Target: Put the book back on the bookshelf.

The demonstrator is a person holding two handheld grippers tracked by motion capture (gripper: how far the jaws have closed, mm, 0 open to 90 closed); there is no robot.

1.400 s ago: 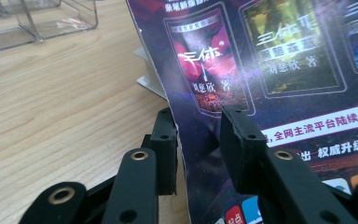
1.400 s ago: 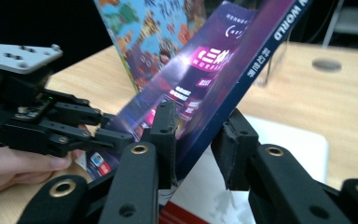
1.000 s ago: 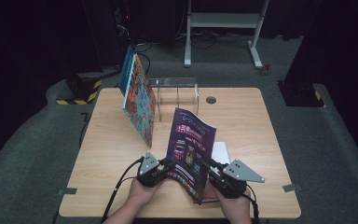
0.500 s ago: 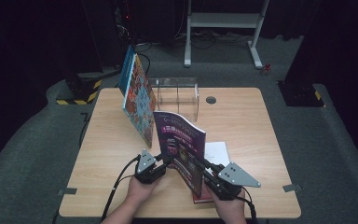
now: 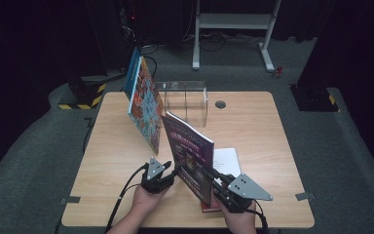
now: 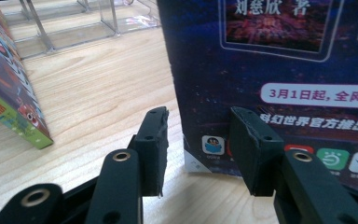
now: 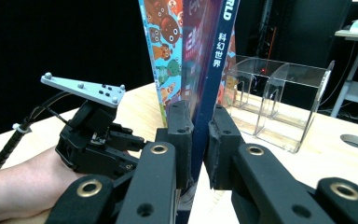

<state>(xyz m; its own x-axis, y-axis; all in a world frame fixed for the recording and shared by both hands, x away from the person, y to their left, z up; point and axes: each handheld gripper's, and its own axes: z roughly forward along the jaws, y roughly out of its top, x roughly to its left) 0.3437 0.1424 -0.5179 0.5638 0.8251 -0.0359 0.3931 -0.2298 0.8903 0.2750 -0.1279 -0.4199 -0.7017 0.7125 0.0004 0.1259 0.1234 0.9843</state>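
Table (image 5: 253,122): wood, dark room.
Clear rack (image 5: 185,97): colourful book (image 5: 143,105) leaning.
Right gripper (image 7: 198,135): clamps purple magazine (image 5: 187,151) upright.
Left gripper (image 6: 198,140): jaws just opening, apart, nothing gripped.

left tongs (image 5: 174,171) just opening; right tongs (image 7: 199,135) clamped shut.

Bare tabletop (image 5: 253,126) right — leaning book (image 5: 143,105), clear rack (image 5: 185,100) left
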